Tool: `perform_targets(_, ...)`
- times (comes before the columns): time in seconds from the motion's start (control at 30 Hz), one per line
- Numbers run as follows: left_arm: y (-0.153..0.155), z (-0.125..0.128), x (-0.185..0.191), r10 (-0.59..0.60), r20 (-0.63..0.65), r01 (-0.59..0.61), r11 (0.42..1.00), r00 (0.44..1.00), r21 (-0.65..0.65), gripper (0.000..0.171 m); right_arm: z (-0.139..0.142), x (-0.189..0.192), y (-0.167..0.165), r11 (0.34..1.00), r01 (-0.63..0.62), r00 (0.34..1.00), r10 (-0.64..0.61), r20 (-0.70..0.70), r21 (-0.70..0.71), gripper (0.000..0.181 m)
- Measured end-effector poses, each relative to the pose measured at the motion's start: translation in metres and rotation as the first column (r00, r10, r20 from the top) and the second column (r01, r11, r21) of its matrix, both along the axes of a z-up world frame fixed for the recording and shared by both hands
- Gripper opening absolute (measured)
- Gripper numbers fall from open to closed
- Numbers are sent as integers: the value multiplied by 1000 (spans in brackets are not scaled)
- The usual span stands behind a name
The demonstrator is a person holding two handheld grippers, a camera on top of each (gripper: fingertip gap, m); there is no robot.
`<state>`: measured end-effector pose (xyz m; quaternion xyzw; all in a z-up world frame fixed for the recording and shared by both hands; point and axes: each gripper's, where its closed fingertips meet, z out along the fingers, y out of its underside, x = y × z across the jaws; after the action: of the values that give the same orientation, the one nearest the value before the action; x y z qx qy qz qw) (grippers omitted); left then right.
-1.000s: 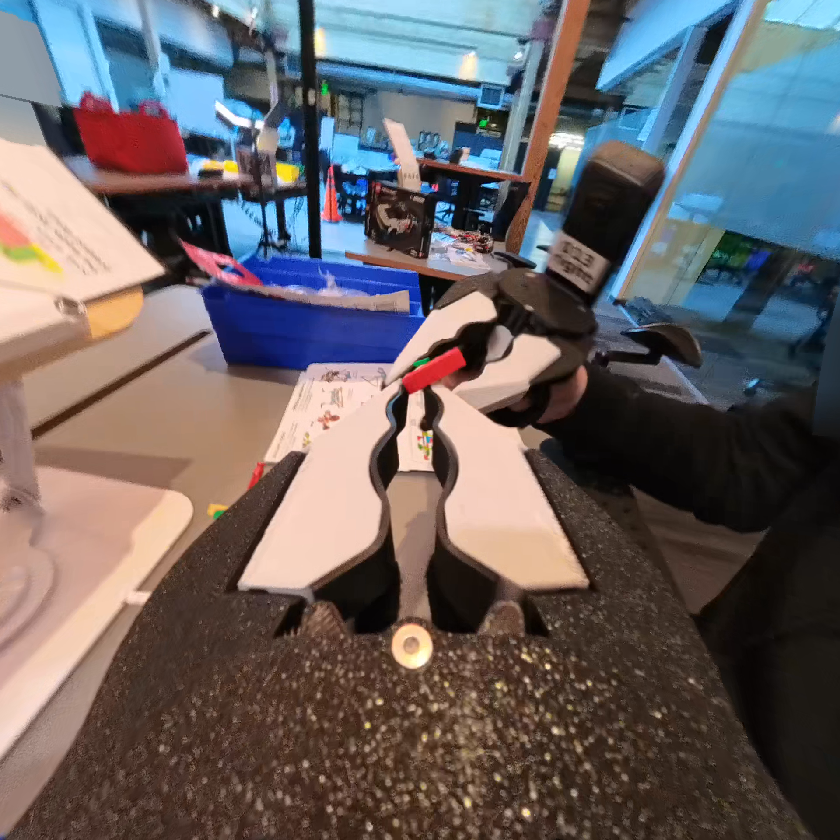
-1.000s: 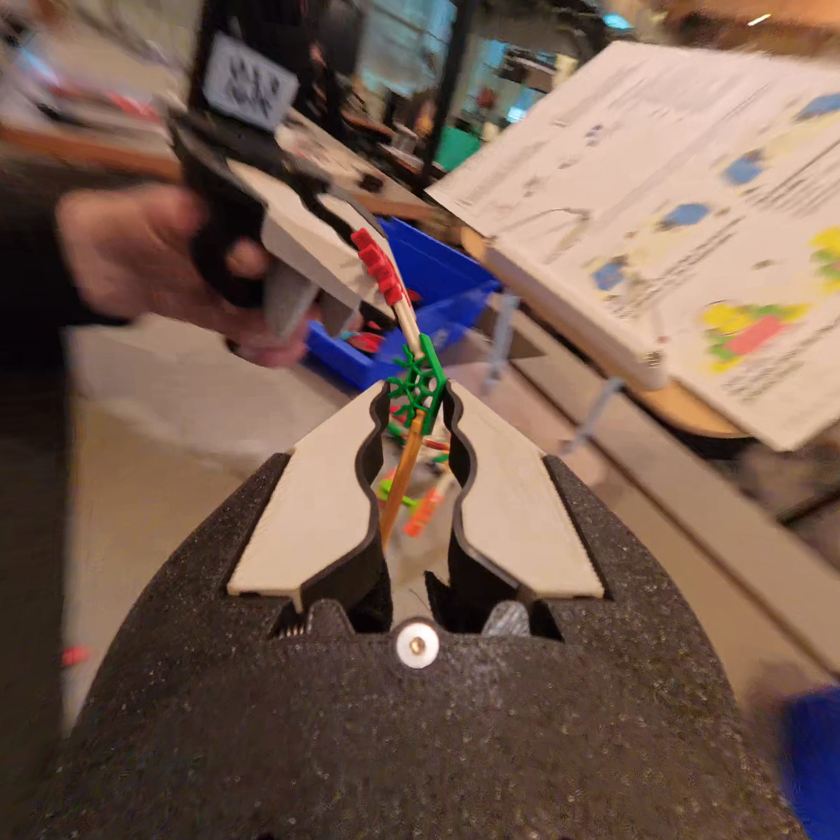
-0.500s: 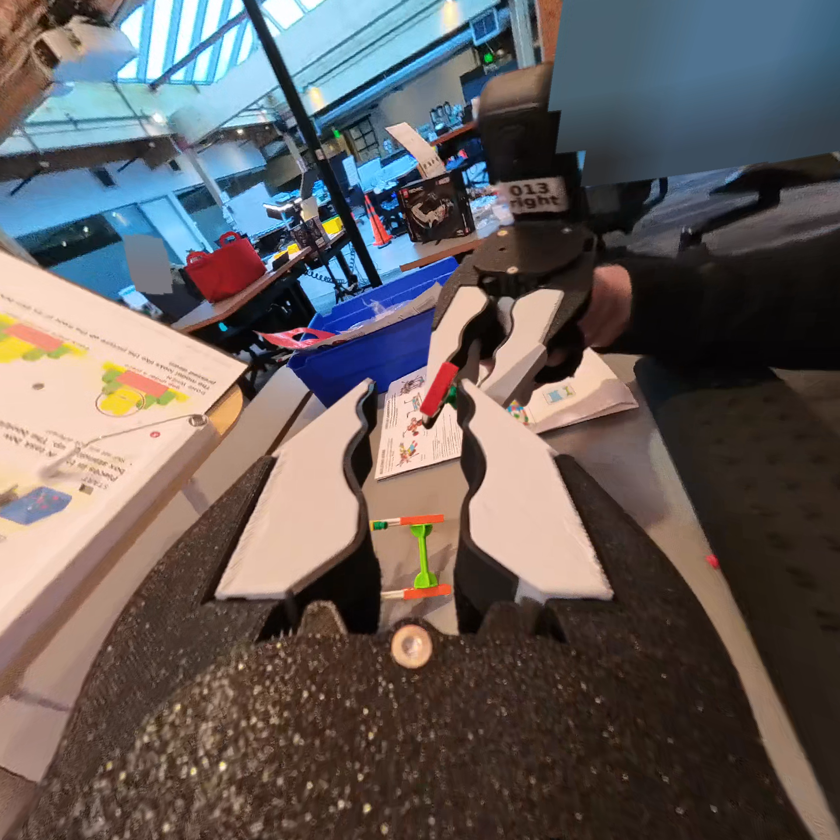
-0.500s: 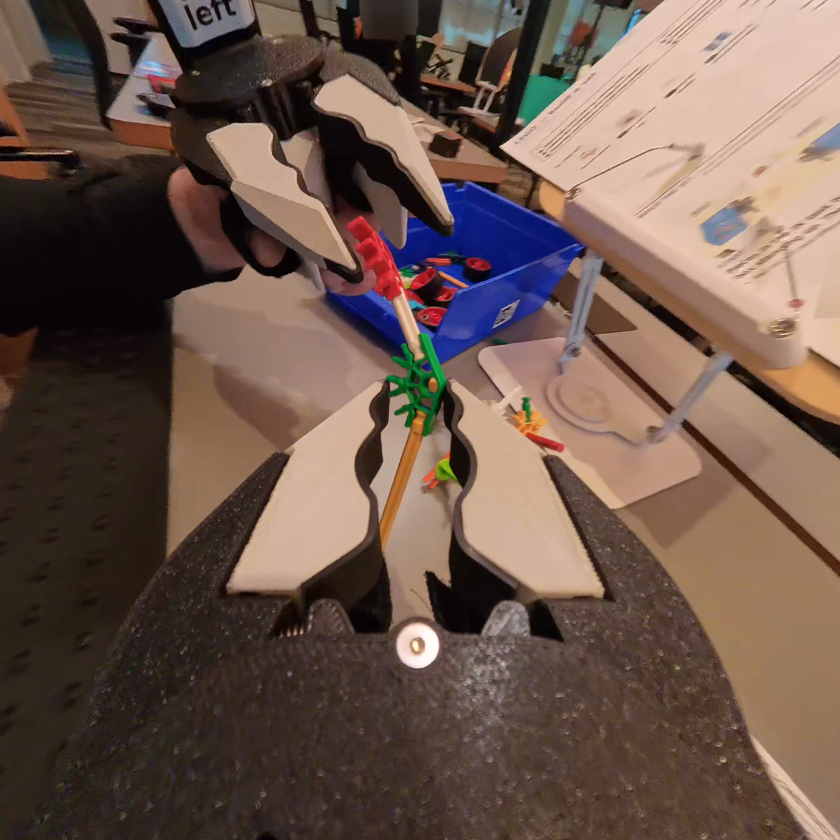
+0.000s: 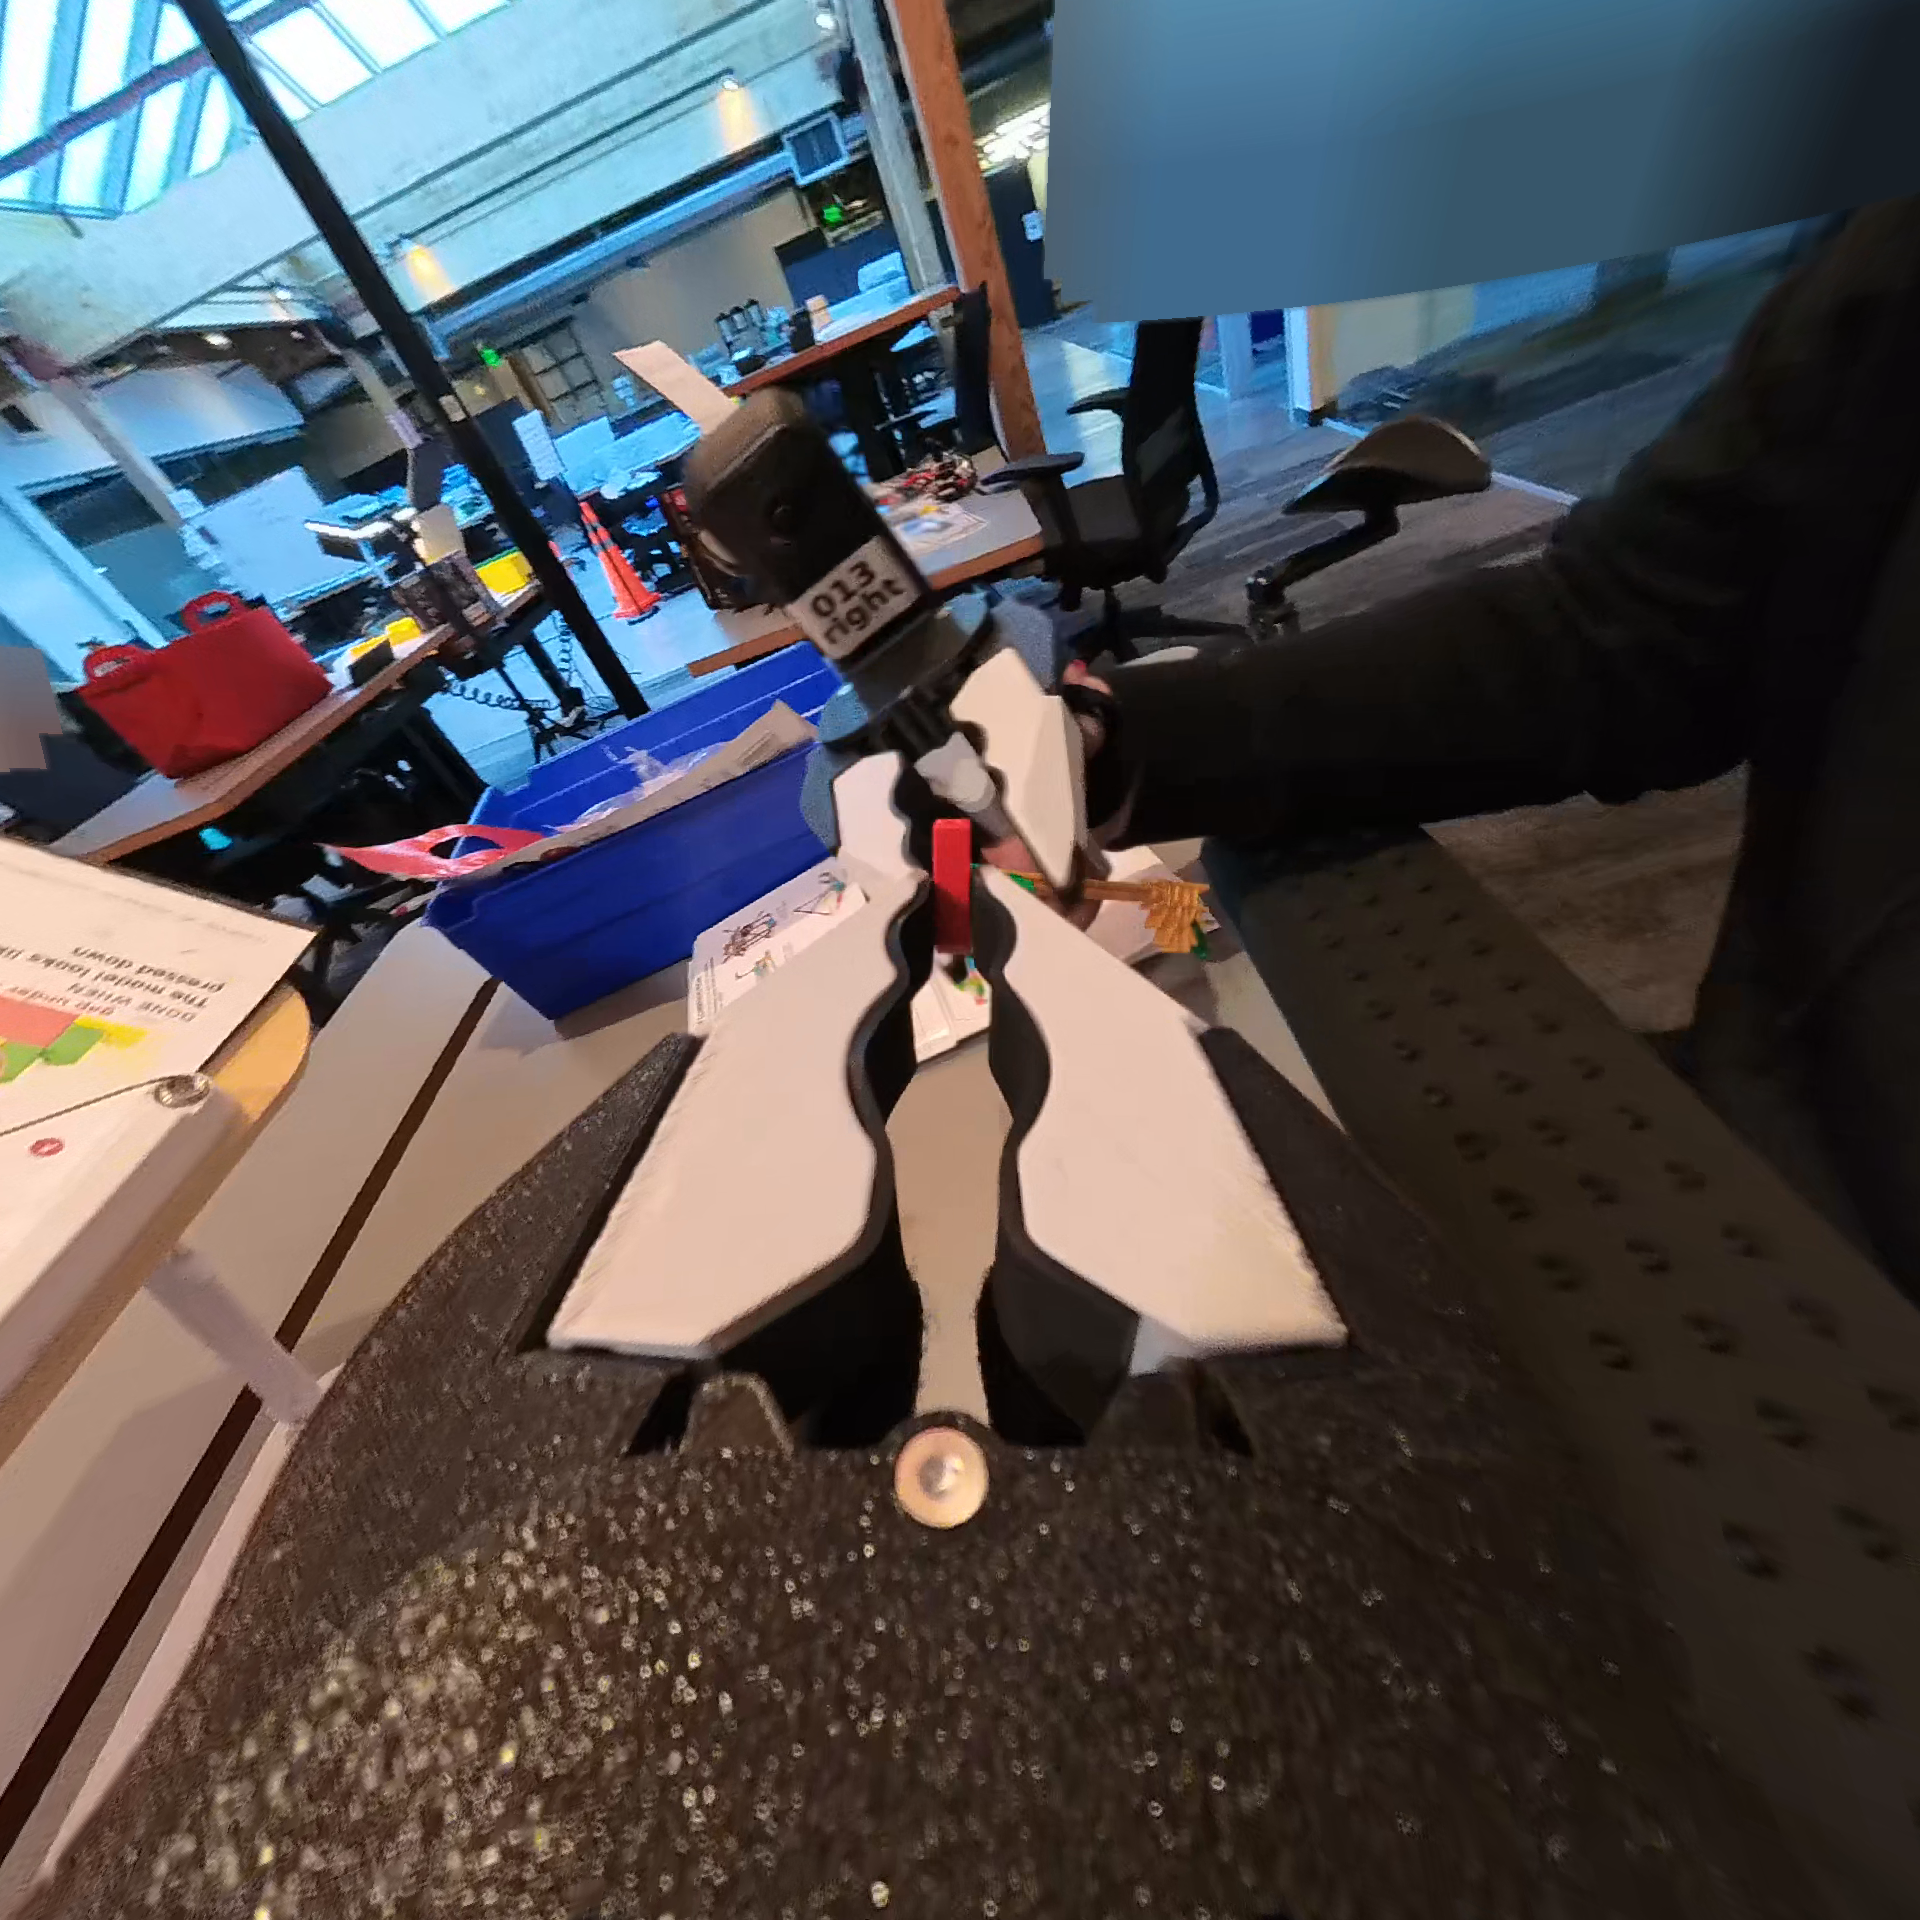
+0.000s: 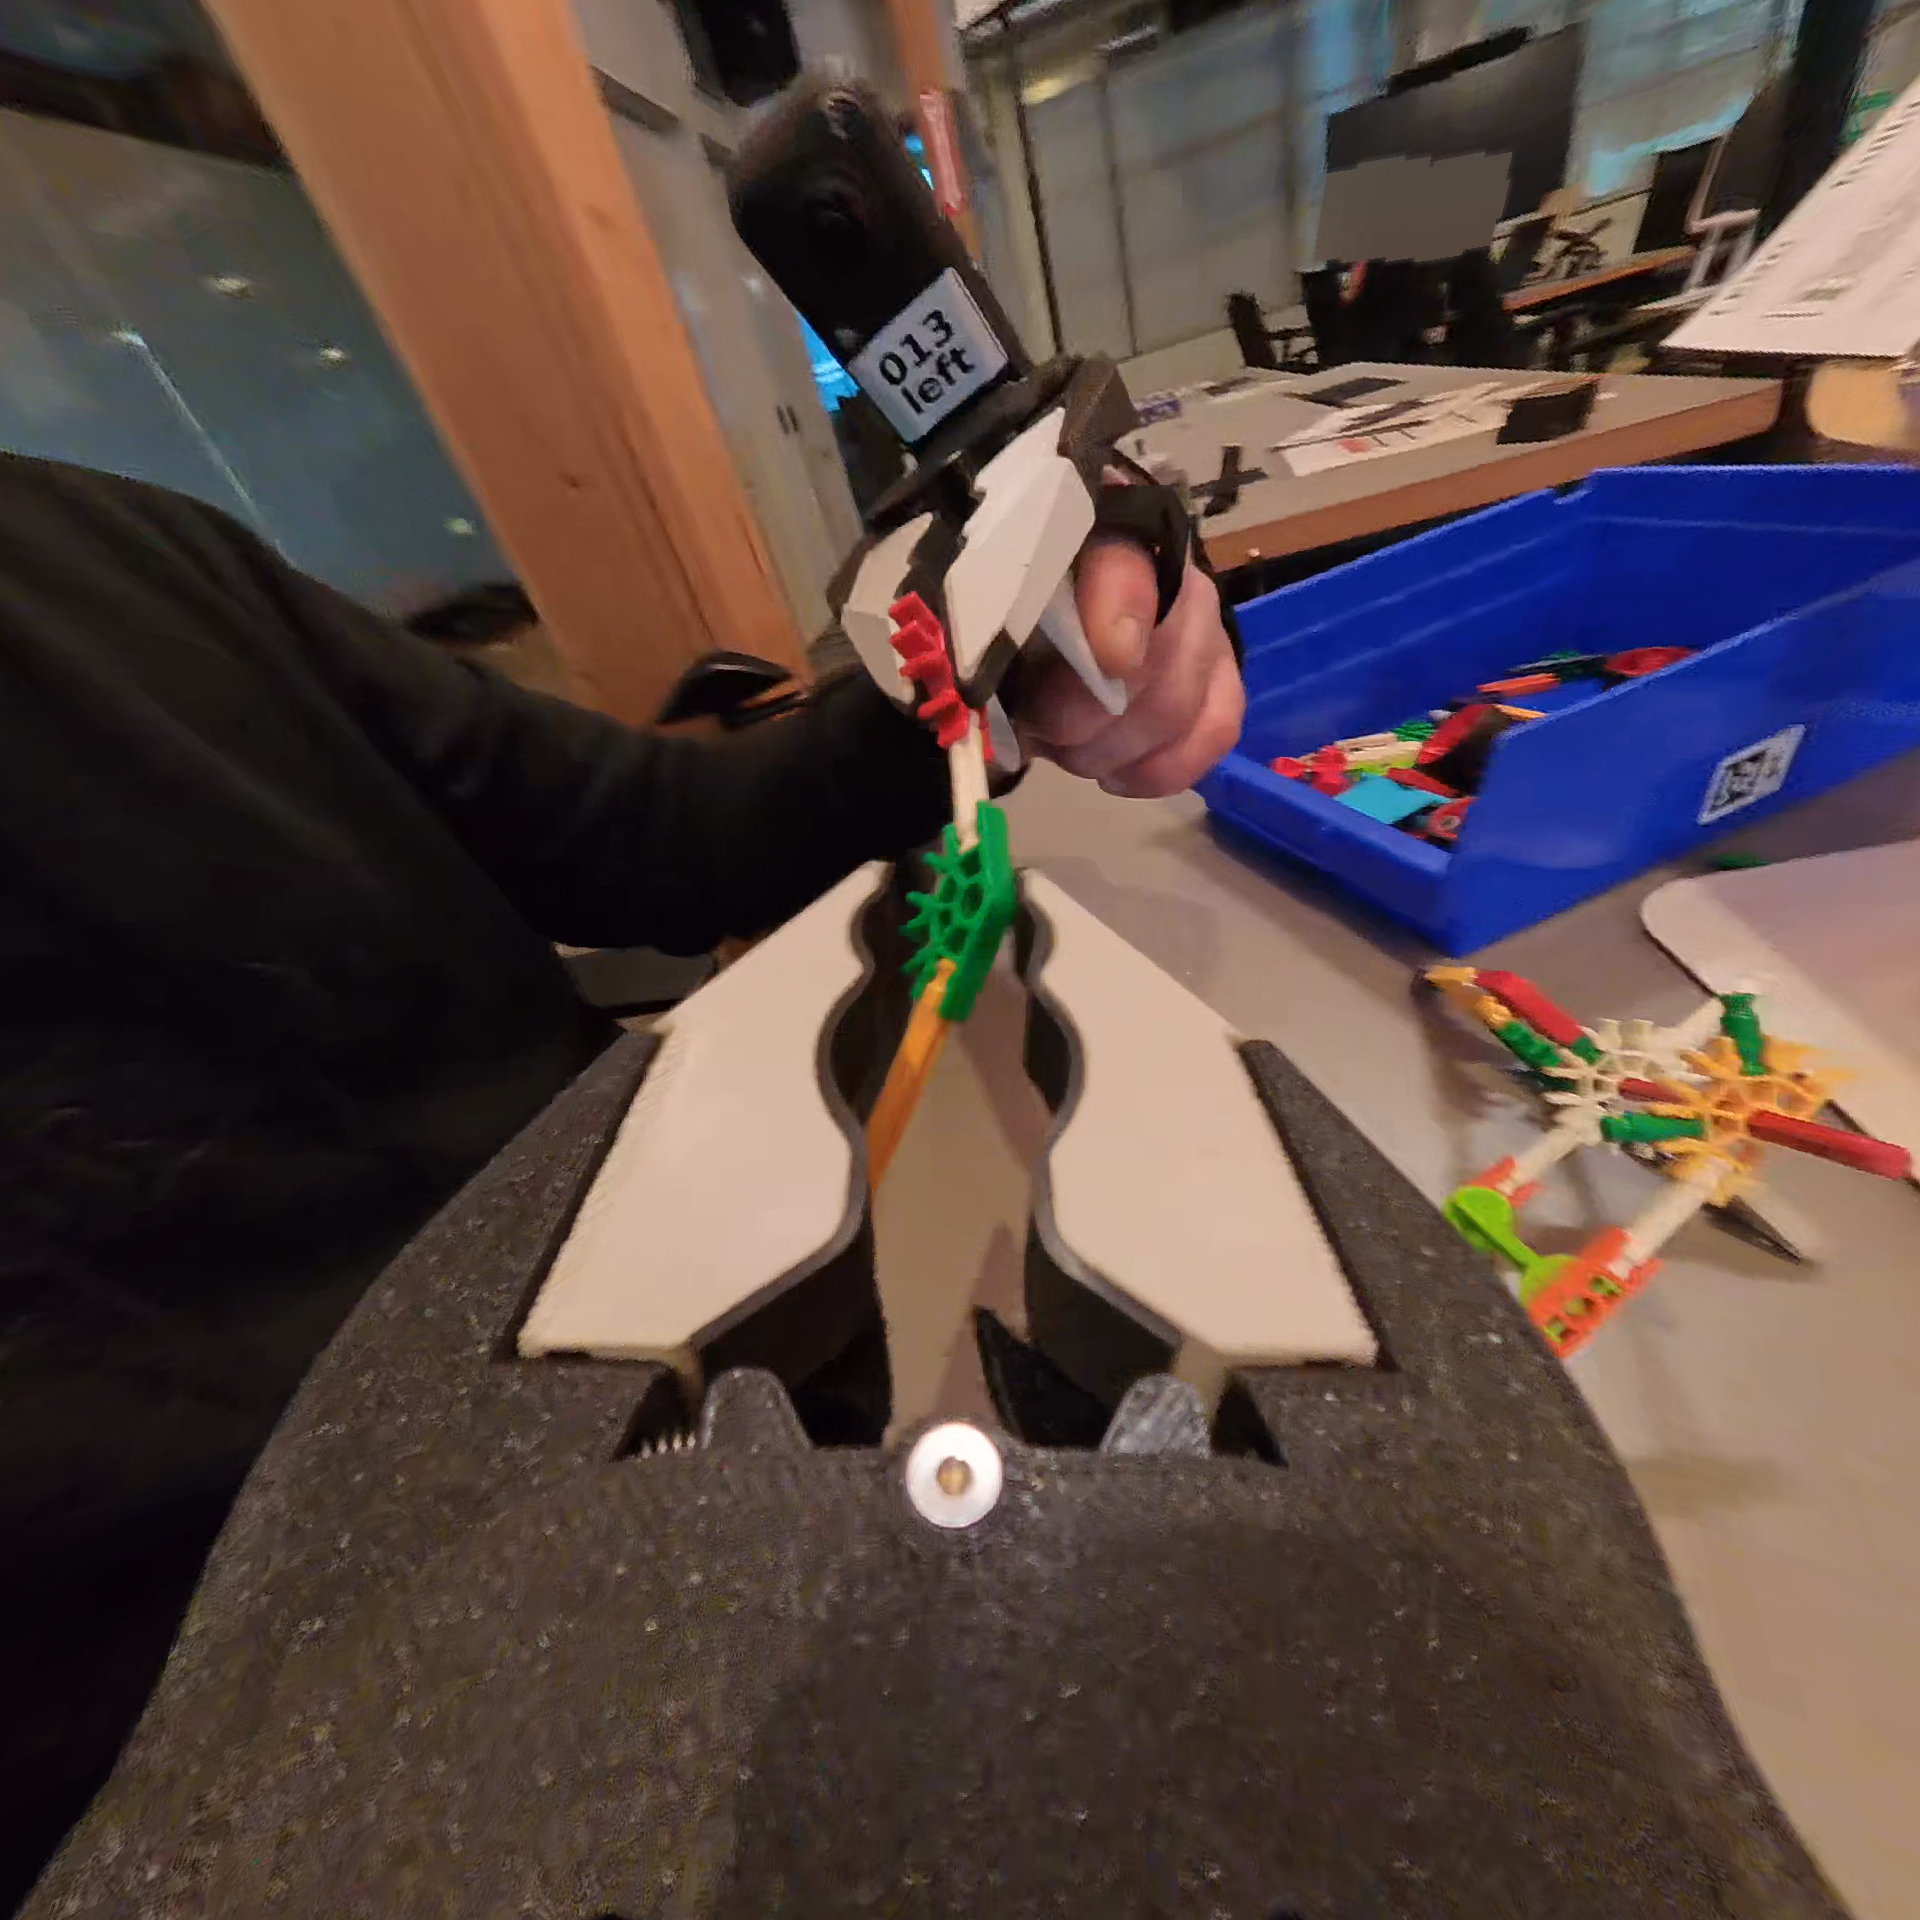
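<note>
1. We are now clamping our left gripper (image 5: 951, 914) jaws on the red connector (image 5: 952, 883), after spreading them half a second ago.
2. Our right gripper (image 6: 961, 914) jaws are pinching the green connector (image 6: 961, 909) just below that red connector, white rod (image 6: 968, 779) between.

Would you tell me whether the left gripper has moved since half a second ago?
Yes. In the right wrist view, the left gripper now sits left of the blue bin, whereas it overlapped the bin's near corner earlier.

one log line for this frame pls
left tool: shut on red connector | right tool: shut on green connector | link: white rod joins both | table: toy model, blue bin
</note>
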<state>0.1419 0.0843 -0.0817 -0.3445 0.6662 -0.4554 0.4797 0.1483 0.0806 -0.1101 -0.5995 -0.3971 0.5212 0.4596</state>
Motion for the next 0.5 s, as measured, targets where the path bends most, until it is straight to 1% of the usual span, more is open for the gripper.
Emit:
perform_targets(0.1, -7, 1, -2, -22, 6, 22, 999, 1000, 42, 3, -1, -4, -3, 1000, -9, 1000, 8, 8, 28, 14)
perform_targets(0.17, -2, 1, -2, 15, -4, -15, 997, 1000, 73, 4, 0, -2, 7, 988, 92, 994, -98, 41, 127, 12)
perform_targets(0.2, 2, 2, 0, 40, -12, -40, 998, 999, 54, 4, 1, 0, 14, 972, 156, 983, -170, 64, 178, 11)
perform_targets(0.23, 9, 2, 2, 79, -13, -79, 996, 997, 37, 5, 1, 3, 23, 940, 236, 959, -266, 96, 245, 5)
perform_targets(0.27, 16, 3, 5, 118, -10, -118, 993, 993, 11, 5, -1, 5, 31, 902, 291, 927, -349, 140, 317, 4)
perform_targets(0.33, 28, 5, 10, 171, -5, -171, 981, 985, -94, 6, -1, 9, 45, 812, 377, 847, -497, 189, 447, 3)
perform_targets(0.37, 32, 6, 11, 178, 1, -176, 975, 984, -138, 6, -2, 10, 47, 785, 386, 822, -531, 205, 485, 3)
perform_targets(0.43, 36, 6, 12, 195, -5, -193, 967, 981, -169, 6, -1, 11, 52, 728, 409, 774, -596, 213, 551, 2)
perform_targets(0.5, 39, 9, 13, 235, 12, -231, 964, 972, -135, 7, 4, 13, 56, 694, 439, 745, -636, 201, 570, 2)
